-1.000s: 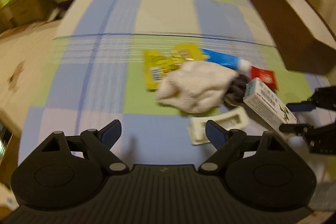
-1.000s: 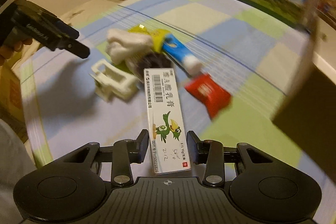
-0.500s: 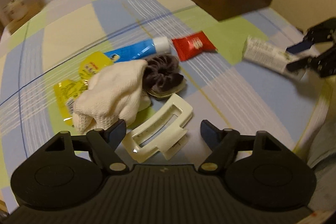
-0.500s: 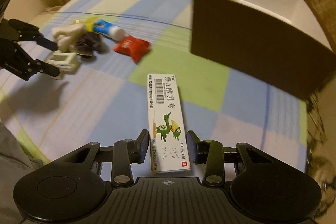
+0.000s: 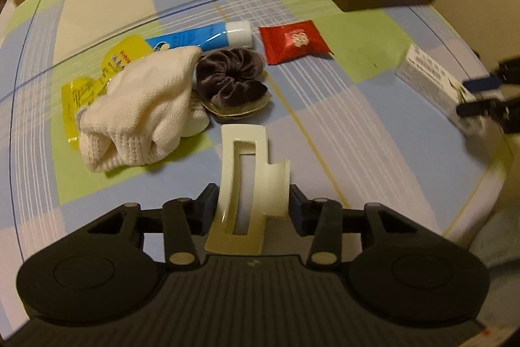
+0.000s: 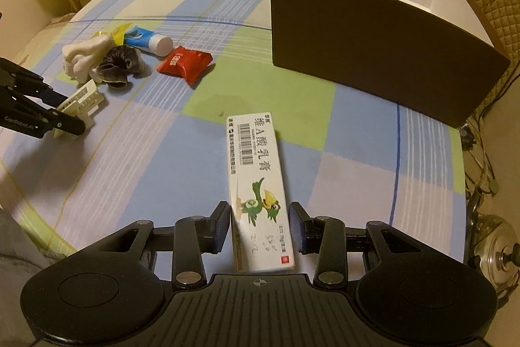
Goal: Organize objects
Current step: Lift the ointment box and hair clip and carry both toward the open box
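Left tongs [image 5: 253, 210]: jaws closing on the cream hair claw [image 5: 248, 181], clip sits between the pads. Left pad looks on it; right-side contact I can't confirm. Grip is low on the clip's body, long axis pointing away, likely so it lifts without springing open. From the right wrist view the clip's far end looks still on the desk [image 6: 162, 171], near its left edge.

Right tongs [image 6: 260, 228]: clamped on the white ointment box [image 6: 258, 184], held by its near end, the rest sticking forward over the desk's near side. Looks carried, not resting. Probably bound for the brown box [image 6: 373, 54] at the far right corner: open top, white inside.

Past the clip, left-centre pile: white knit cloth [image 5: 143, 116], dark scrunchie [image 5: 230, 77], blue tube [image 5: 201, 38], yellow sachet [image 5: 81, 93], red packet [image 5: 294, 41] just right of them, apart.

Unclear:
- Yellow sachet mostly under the cloth, print unreadable.
- Something round and pale under cloth and scrunchie, can't identify.
- Brown box floor mostly hidden by its near wall; contents unknown.
- Left wrist view blurred at the right edge, so the right tongs' grip is unreadable there.
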A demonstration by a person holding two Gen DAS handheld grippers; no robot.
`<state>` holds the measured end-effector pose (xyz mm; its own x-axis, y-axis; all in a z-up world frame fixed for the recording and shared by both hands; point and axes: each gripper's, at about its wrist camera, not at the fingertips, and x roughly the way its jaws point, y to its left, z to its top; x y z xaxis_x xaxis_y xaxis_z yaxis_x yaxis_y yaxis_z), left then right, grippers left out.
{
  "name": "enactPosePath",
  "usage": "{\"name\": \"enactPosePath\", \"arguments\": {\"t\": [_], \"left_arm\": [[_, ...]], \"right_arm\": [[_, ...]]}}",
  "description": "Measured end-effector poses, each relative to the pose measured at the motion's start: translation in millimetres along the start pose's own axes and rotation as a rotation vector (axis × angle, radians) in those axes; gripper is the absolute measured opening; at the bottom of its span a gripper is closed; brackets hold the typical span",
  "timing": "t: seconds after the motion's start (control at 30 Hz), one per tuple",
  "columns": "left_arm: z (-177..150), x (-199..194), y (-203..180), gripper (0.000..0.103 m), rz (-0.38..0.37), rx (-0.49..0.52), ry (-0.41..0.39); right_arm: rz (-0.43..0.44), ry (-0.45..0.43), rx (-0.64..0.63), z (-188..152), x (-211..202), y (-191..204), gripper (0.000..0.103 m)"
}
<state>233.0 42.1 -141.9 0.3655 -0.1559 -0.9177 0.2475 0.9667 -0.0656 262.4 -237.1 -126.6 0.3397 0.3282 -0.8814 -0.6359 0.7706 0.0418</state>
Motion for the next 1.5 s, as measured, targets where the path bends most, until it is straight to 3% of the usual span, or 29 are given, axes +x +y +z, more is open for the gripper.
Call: {"name": "enactPosePath", "arguments": {"t": [0.13,0.37,0.43,0.53,0.9,1.23,1.5], "left_arm": [[5.8,2.1,1.3,0.038,0.007,-0.064,0.003],[14.7,6.3,-4.7,0.037,0.035,-0.106,0.007],[16.8,7.5,-7.3,0.037,0.039,-0.113,0.01],[18.2,7.6,-9.5,0.037,0.039,-0.121,0.014],[34.1,-11.7,-23.8,0.036,0.029,-0.135,-0.028],[87.1,-50.0,-54.1,0.037,0.002,-0.103,-0.154],[153.6,-62.6,-76.7,0.037,-0.019,-0.083,-0.256]], "right_arm": [[0.004,0.001,0.0,7.4,7.1,1.7,0.043],[-0.047,0.004,0.02,18.2,24.2,0.8,0.044],[-0.041,0.011,0.012,18.5,27.2,1.0,0.036],[-0.044,0.017,0.014,19.1,27.2,0.2,0.035],[0.036,-0.039,0.133,34.1,-12.8,-27.2,0.035],[0.08,-0.164,0.168,73.2,-63.8,-53.6,0.035],[0.118,-0.275,0.21,120.3,-91.4,-94.4,0.035]]}}
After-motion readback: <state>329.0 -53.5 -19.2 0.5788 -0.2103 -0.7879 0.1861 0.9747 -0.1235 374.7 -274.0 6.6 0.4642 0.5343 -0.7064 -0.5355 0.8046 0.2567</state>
